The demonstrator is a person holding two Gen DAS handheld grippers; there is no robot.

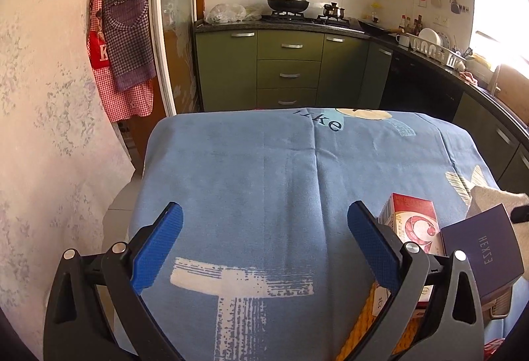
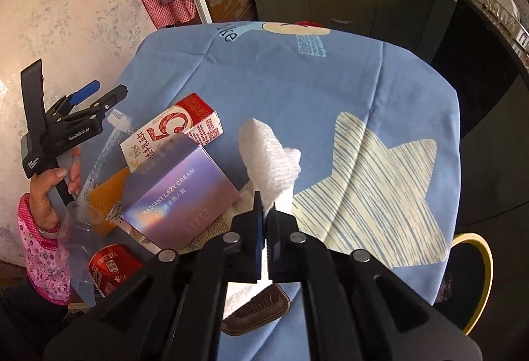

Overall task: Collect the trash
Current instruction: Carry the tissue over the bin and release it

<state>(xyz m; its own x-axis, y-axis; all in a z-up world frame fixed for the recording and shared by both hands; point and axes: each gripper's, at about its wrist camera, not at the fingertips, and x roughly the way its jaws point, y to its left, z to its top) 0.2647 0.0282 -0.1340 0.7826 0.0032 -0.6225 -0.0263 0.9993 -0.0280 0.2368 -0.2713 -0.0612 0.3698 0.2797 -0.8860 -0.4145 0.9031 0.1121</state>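
Note:
My right gripper is shut on a white crumpled tissue and holds it above the blue tablecloth. A purple cream box lies just left of it, on top of a pile with a red-and-white carton, an orange packet, a clear plastic cup and a red can. My left gripper is open and empty above the cloth; it also shows in the right wrist view. In the left wrist view the carton, the purple box and the tissue sit to its right.
A brown object lies under my right gripper at the near edge. A yellow-rimmed chair stands at the table's right. A papered wall is close on the left. Green kitchen cabinets and a black counter stand beyond.

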